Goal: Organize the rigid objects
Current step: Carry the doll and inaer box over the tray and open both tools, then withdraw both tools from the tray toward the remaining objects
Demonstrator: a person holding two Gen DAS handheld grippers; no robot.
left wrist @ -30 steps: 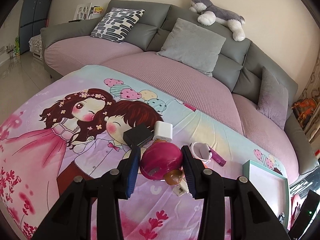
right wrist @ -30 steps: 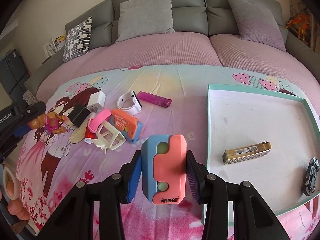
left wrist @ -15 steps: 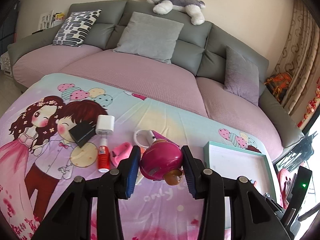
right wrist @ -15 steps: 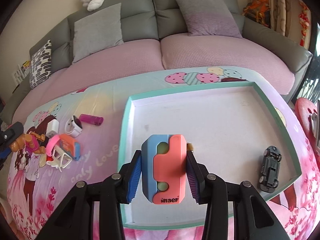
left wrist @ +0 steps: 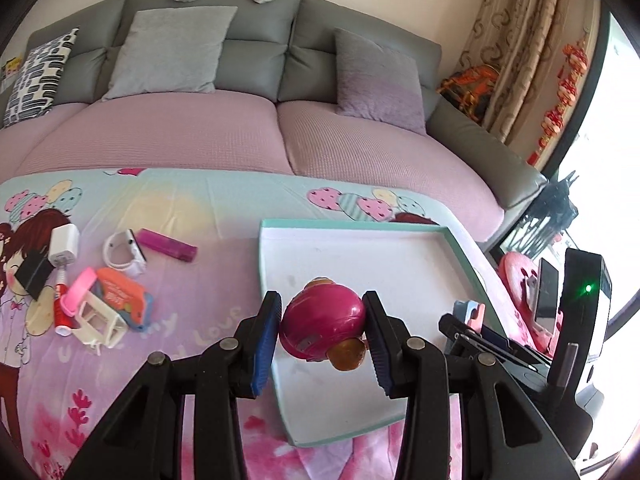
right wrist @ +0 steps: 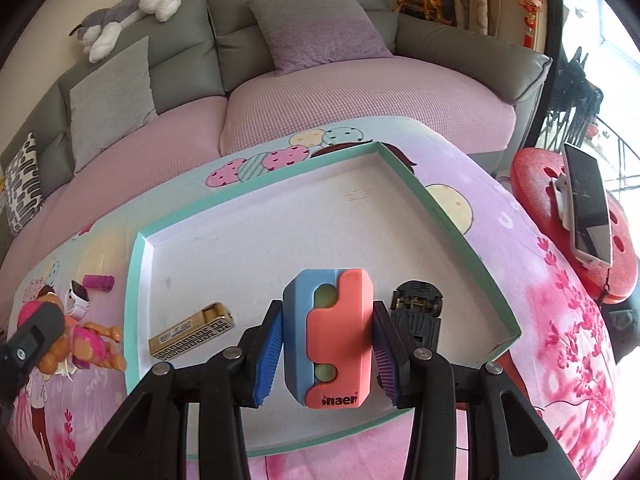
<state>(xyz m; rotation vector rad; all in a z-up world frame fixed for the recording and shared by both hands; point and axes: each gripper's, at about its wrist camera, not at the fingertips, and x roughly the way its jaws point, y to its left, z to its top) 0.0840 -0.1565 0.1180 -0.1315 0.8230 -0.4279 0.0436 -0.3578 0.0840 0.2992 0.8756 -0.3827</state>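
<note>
Right wrist view: right gripper (right wrist: 327, 346) is clamped on one blue-and-coral plastic block (right wrist: 329, 336), chunky, faceted, smooth, held over the near half of the tray (right wrist: 134, 280). One tray: shallow, rectangular, teal rim, white floor. Two items lie in it: a gold patterned bar (right wrist: 191, 331) left of the gripper, and a dark toy car (right wrist: 417, 312) just right of the block, partly hidden by the right finger. Beyond the right edge, one phone (right wrist: 588, 208) stands on a red perforated stool (right wrist: 616, 248).

Left wrist view: left gripper (left wrist: 322, 340) is closed on one glossy magenta toy (left wrist: 322, 326), rounded, with an orange-brown knob below, above the tray's near-left corner.

Left of the tray on the printed tabletop cloth (left wrist: 208, 216), one loose cluster: white charger (left wrist: 64, 246), black square (left wrist: 35, 274), white watch (left wrist: 124, 254), magenta lighter (left wrist: 166, 245), red tube (left wrist: 61, 306), pink clip (left wrist: 78, 292), orange case (left wrist: 122, 296), white frame (left wrist: 100, 320). They overlap.
</note>
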